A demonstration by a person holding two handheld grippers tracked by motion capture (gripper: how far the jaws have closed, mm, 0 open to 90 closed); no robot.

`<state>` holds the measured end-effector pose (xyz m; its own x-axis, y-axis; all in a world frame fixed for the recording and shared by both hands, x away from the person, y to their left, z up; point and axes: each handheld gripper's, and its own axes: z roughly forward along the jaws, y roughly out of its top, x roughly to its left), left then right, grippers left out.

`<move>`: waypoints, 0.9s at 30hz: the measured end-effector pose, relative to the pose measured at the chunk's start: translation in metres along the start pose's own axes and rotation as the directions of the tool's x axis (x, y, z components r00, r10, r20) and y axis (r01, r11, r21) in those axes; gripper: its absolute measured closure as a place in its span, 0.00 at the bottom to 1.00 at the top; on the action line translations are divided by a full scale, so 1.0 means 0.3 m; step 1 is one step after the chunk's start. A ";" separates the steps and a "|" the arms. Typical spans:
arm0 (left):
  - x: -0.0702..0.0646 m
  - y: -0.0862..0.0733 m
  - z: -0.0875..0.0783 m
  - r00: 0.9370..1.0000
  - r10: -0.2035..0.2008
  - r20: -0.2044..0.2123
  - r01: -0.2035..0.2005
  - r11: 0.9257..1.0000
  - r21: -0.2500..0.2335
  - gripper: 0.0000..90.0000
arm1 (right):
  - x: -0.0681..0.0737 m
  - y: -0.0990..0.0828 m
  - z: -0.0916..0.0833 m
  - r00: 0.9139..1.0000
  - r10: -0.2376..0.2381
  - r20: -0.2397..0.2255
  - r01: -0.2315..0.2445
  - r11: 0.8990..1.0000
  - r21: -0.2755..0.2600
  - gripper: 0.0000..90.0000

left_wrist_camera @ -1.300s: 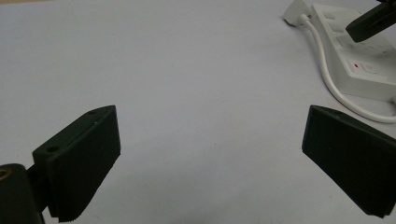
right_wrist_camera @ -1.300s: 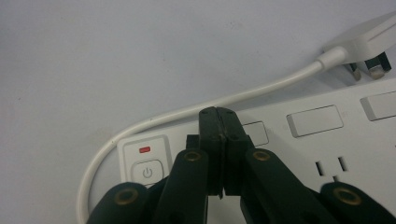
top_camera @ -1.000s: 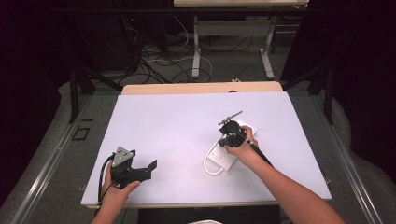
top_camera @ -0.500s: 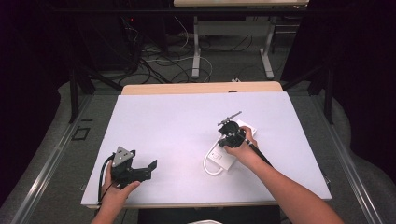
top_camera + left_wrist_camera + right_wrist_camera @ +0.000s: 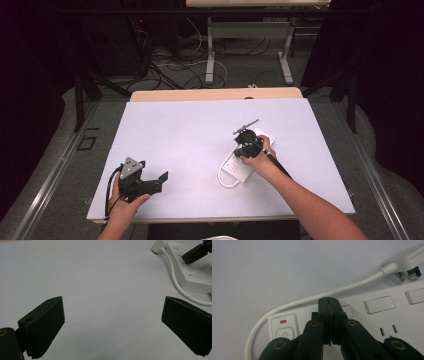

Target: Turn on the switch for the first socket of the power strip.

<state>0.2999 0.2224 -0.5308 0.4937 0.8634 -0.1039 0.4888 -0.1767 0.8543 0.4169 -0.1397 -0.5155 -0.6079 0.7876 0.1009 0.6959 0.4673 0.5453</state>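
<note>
One power strip (image 5: 387, 315) is lying on the white table (image 5: 190, 130), right of centre, its single white cord (image 5: 312, 298) looping to one plug (image 5: 405, 261); its right end is running out of the right gripper view. The right gripper (image 5: 329, 301) is resting over it, jaws pressed together on nothing. The left gripper (image 5: 112, 322) is sitting wide open and empty near the table's front-left edge.
</note>
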 end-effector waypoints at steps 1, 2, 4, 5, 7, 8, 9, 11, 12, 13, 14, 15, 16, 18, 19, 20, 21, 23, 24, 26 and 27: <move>0.001 0.001 0.000 1.000 0.008 -0.002 -0.008 1.000 0.001 0.05 | 0.000 0.000 0.000 1.000 0.000 0.000 0.000 1.000 0.000 1.00; 0.001 0.001 0.000 1.000 0.008 -0.002 -0.008 1.000 0.001 0.05 | -0.001 0.000 0.001 1.000 -0.001 0.004 0.001 1.000 0.000 1.00; 0.001 0.000 0.000 1.000 0.008 -0.001 -0.008 1.000 -0.002 0.05 | 0.000 0.001 0.002 1.000 0.009 0.007 -0.009 1.000 0.002 1.00; 0.001 0.001 0.000 1.000 0.007 -0.001 -0.007 1.000 0.000 0.05 | 0.000 0.001 0.002 1.000 0.009 0.007 -0.009 1.000 0.002 1.00; 0.001 0.000 0.001 1.000 0.008 -0.001 -0.008 1.000 -0.003 0.05 | 0.001 0.001 0.002 1.000 0.012 0.007 -0.012 1.000 0.001 1.00; 0.002 0.000 0.001 1.000 0.008 -0.001 -0.008 1.000 -0.002 0.05 | 0.001 0.001 0.002 1.000 0.012 0.007 -0.012 1.000 0.001 1.00; 0.002 0.001 0.000 1.000 0.009 -0.002 -0.009 1.000 0.000 0.05 | 0.002 0.001 0.001 1.000 0.014 0.011 -0.014 1.000 0.004 1.00; 0.001 0.001 0.000 1.000 0.009 -0.001 -0.009 1.000 0.000 0.05 | 0.003 0.001 0.000 1.000 0.016 0.008 -0.016 1.000 0.005 1.00; 0.001 0.001 0.000 1.000 0.009 -0.001 -0.009 1.000 0.000 0.05 | 0.002 0.001 0.000 1.000 0.016 0.007 -0.016 1.000 0.006 1.00; 0.001 0.001 0.000 1.000 0.009 -0.001 -0.009 1.000 0.000 0.05 | 0.002 0.001 0.000 1.000 0.016 0.007 -0.016 1.000 0.006 1.00; 0.001 0.000 0.000 1.000 0.007 -0.002 -0.007 1.000 0.001 0.05 | 0.001 0.000 0.000 1.000 0.017 0.004 -0.017 1.000 0.004 1.00; 0.001 0.000 0.000 1.000 0.007 -0.002 -0.007 1.000 0.001 0.05 | 0.000 0.000 0.000 1.000 0.016 0.005 -0.016 1.000 0.002 1.00; 0.000 0.000 0.000 1.000 -0.001 -0.001 0.001 1.000 -0.001 0.05 | 0.000 -0.001 0.000 1.000 0.017 0.006 -0.017 1.000 0.001 1.00; 0.000 0.000 0.000 1.000 -0.001 -0.001 0.001 1.000 -0.001 0.05 | 0.000 -0.001 0.000 1.000 0.016 0.006 -0.016 1.000 0.000 1.00; 0.000 0.000 0.001 1.000 -0.001 -0.001 0.001 1.000 -0.002 0.05 | -0.002 -0.005 0.004 1.000 0.008 -0.004 -0.008 1.000 -0.022 1.00; 0.000 0.000 0.001 1.000 0.001 -0.001 -0.001 1.000 0.001 0.05 | -0.002 -0.005 0.004 1.000 0.009 -0.003 -0.009 1.000 -0.026 1.00; 0.000 0.000 0.001 1.000 0.000 -0.001 0.000 1.000 0.001 0.05 | -0.002 -0.005 0.004 1.000 0.009 -0.003 -0.009 1.000 -0.026 1.00; 0.000 0.000 0.002 1.000 0.001 -0.001 -0.001 1.000 0.000 0.05 | 0.000 -0.004 0.001 1.000 0.014 0.004 -0.014 1.000 -0.009 1.00; 0.000 0.000 0.002 1.000 0.001 0.000 -0.001 1.000 -0.001 0.05 | 0.001 -0.004 0.001 1.000 0.023 0.005 -0.023 1.000 -0.007 1.00; 0.000 0.000 0.002 1.000 0.001 0.000 -0.001 1.000 -0.001 0.05 | -0.001 -0.006 0.000 1.000 0.015 0.006 -0.015 1.000 -0.010 1.00; 0.000 0.000 0.002 1.000 0.001 0.000 -0.001 1.000 -0.001 0.05 | -0.003 -0.008 0.001 1.000 0.012 -0.005 -0.012 1.000 -0.018 1.00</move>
<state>0.3004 0.2222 -0.5311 0.4942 0.8632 -0.1033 0.4879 -0.1771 0.8548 0.4158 -0.1414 -0.5170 -0.6018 0.7908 0.1117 0.6960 0.4507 0.5590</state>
